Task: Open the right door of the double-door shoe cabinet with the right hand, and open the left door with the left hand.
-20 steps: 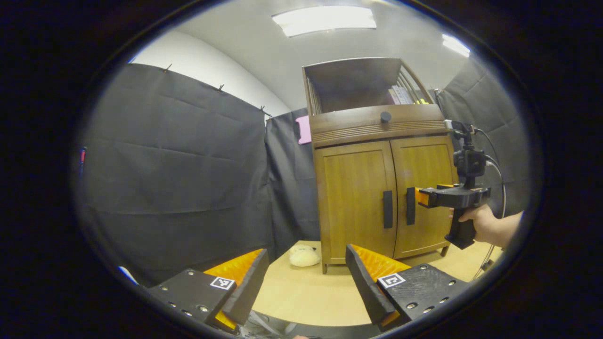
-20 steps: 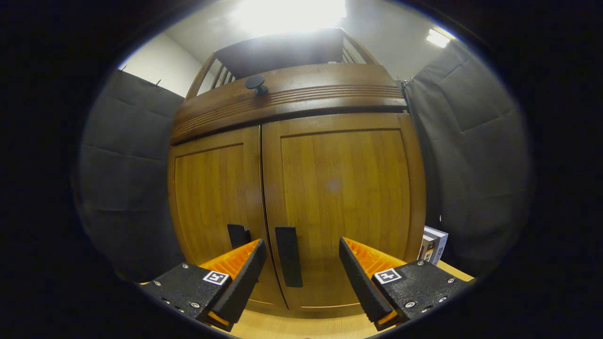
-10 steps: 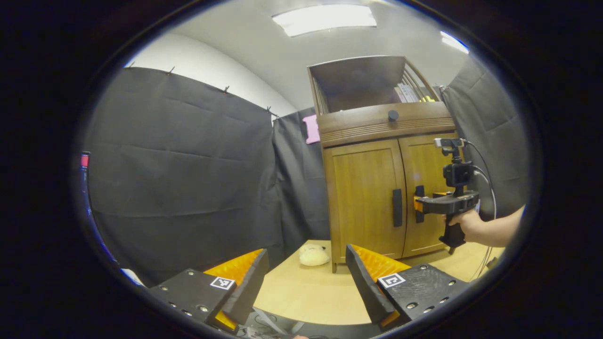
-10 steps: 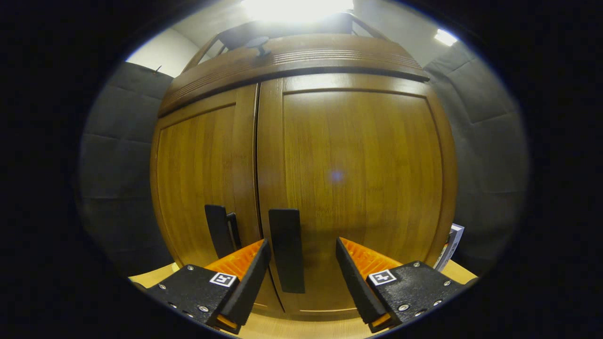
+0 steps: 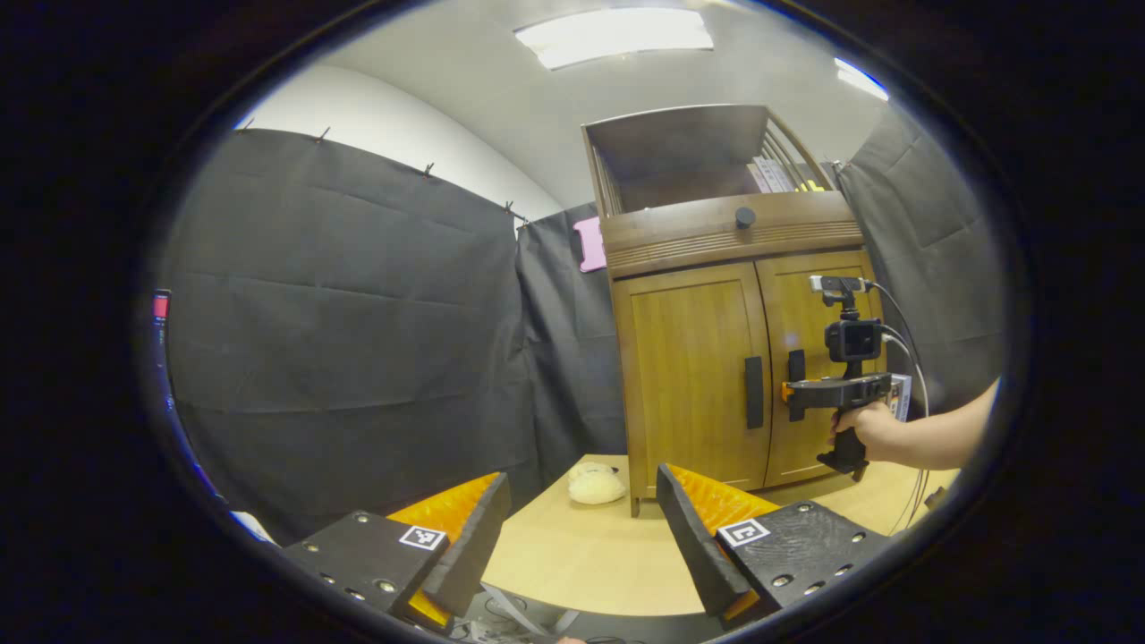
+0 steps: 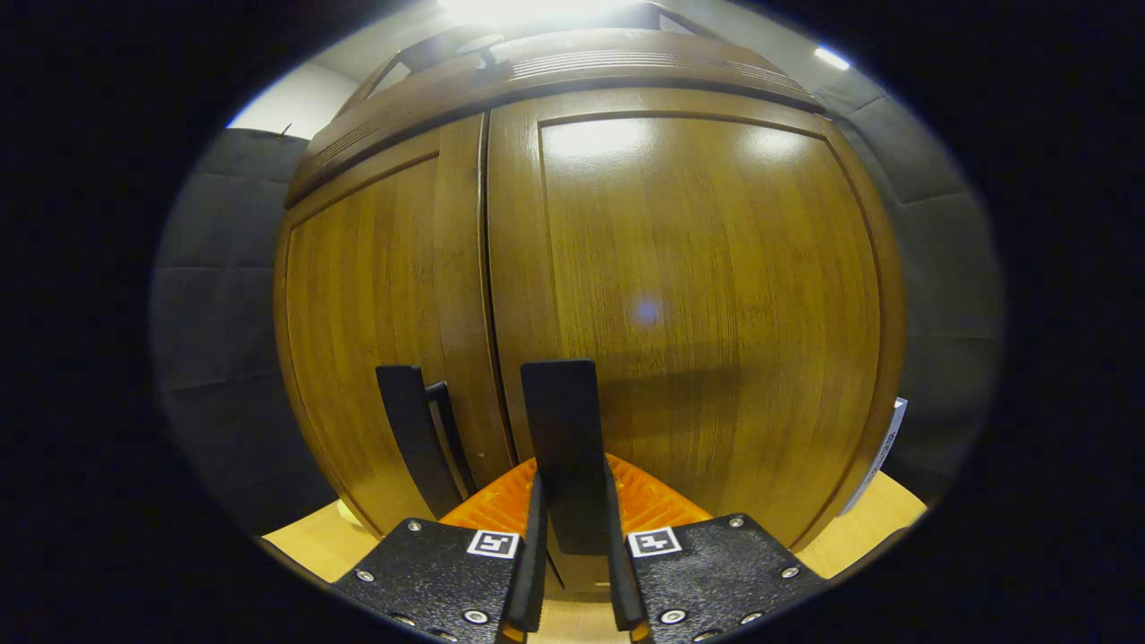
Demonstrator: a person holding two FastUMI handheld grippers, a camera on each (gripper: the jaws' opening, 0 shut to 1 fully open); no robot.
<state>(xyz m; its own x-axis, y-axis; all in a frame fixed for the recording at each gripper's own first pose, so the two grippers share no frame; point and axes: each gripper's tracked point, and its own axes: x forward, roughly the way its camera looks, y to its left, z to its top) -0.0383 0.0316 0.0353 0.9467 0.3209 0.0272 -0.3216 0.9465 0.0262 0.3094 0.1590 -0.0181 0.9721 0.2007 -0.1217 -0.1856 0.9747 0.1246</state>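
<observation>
The wooden shoe cabinet (image 5: 716,268) stands at the back with both doors closed. In the right gripper view my right gripper (image 6: 572,537) is shut on the black handle of the right door (image 6: 565,447), one finger pressing each side. The left door's black handle (image 6: 413,438) sits just left of it. In the left gripper view the right gripper (image 5: 792,392) reaches the right door handle (image 5: 794,368), held by a hand (image 5: 863,429). My left gripper (image 5: 581,528) is open, far from the cabinet, with nothing between its fingers. The left door handle (image 5: 754,392) is untouched.
A cream plush toy (image 5: 595,483) lies on the wooden floor (image 5: 590,555) by the cabinet's left foot. A small box (image 6: 881,452) leans at the cabinet's right side. Black cloth walls stand to the left and right. A knobbed drawer (image 5: 744,216) tops the doors.
My right gripper moved in and shut on the right door's handle. The left gripper barely shifted and stays open. Both doors remain closed.
</observation>
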